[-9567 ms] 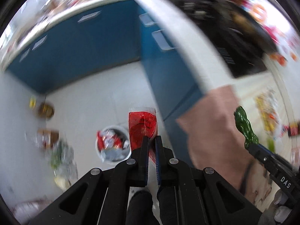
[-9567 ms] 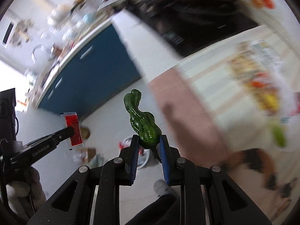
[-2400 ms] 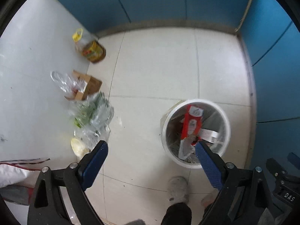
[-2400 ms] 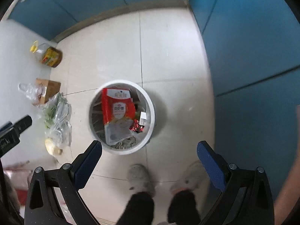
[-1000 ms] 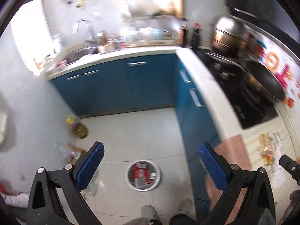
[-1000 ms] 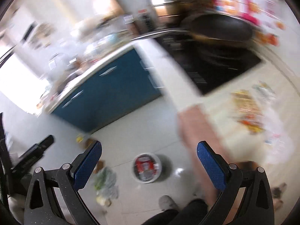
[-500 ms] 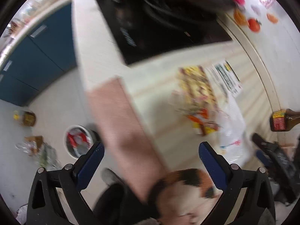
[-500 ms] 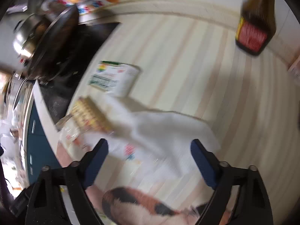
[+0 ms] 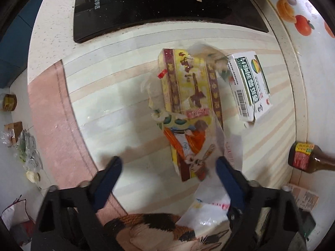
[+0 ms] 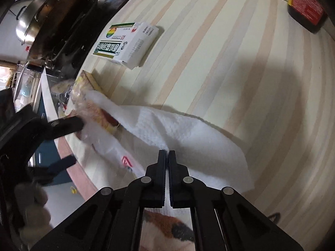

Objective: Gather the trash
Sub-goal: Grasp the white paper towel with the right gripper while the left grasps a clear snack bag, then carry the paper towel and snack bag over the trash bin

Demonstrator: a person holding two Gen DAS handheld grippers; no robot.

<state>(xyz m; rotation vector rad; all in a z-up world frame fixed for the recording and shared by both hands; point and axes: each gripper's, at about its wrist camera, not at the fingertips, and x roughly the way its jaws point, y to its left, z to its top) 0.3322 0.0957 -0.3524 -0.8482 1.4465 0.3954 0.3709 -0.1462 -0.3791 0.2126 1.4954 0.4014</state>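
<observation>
A yellow printed snack package point(image 9: 186, 113) in clear wrap lies on the striped counter point(image 9: 117, 92); it also shows in the right wrist view point(image 10: 98, 113). A white and green box point(image 9: 249, 83) lies beside it and shows in the right wrist view point(image 10: 125, 41). My left gripper point(image 9: 168, 167) is open, its fingers either side of the package's near end. My right gripper point(image 10: 166, 152) is shut on a white paper towel point(image 10: 188, 133) that lies on the counter. A white plastic bag point(image 9: 211, 211) lies near the towel.
A black cooktop point(image 9: 163, 6) with a pan point(image 10: 60, 14) is at the far end of the counter. A brown sauce bottle point(image 9: 305, 156) stands at the right, seen also in the right wrist view point(image 10: 305, 6). The floor at left holds bags and a box point(image 9: 14, 129).
Both grippers dropped their trash into the floor bin, then swung up to the counter. The right gripper has shut on the paper towel. The left gripper now straddles the yellow package.
</observation>
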